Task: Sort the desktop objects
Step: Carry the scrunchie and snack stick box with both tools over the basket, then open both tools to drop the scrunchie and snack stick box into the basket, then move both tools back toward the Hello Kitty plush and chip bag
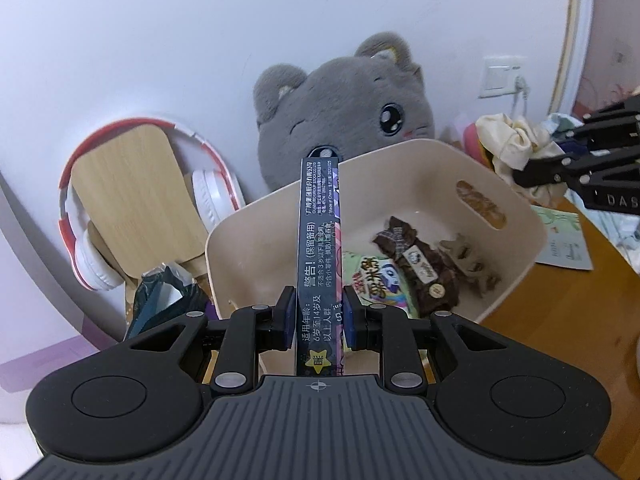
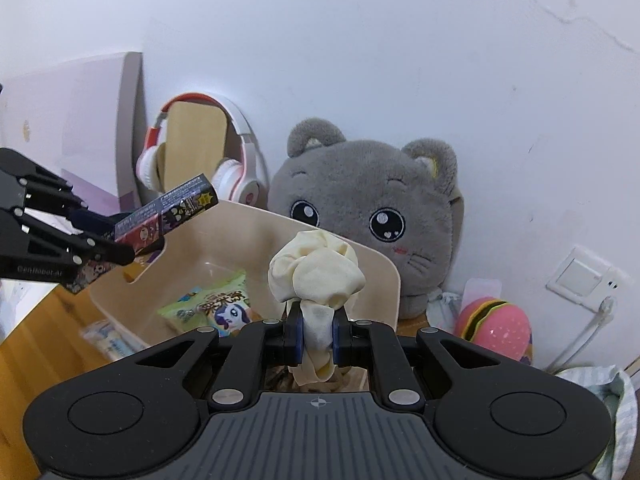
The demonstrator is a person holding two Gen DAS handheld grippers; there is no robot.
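Note:
My left gripper (image 1: 319, 322) is shut on a long dark printed box (image 1: 319, 240) and holds it over the near rim of a cream bin (image 1: 516, 216). The bin holds a green snack packet (image 1: 374, 280) and a brown plaid bow (image 1: 424, 268). My right gripper (image 2: 316, 338) is shut on a bunched cream cloth (image 2: 316, 276) and holds it above the bin's near rim (image 2: 384, 264). The left gripper with the box (image 2: 168, 208) shows at the left of the right wrist view. The right gripper with the cloth (image 1: 508, 140) shows at the right of the left wrist view.
A grey plush cat (image 1: 344, 104) leans on the wall behind the bin. Red and white headphones (image 1: 92, 256) hang on a wooden stand (image 1: 132, 192) at the left. A pink burger toy (image 2: 496, 324) and a wall socket (image 2: 580, 280) are at the right. The desk (image 1: 560, 320) is wood.

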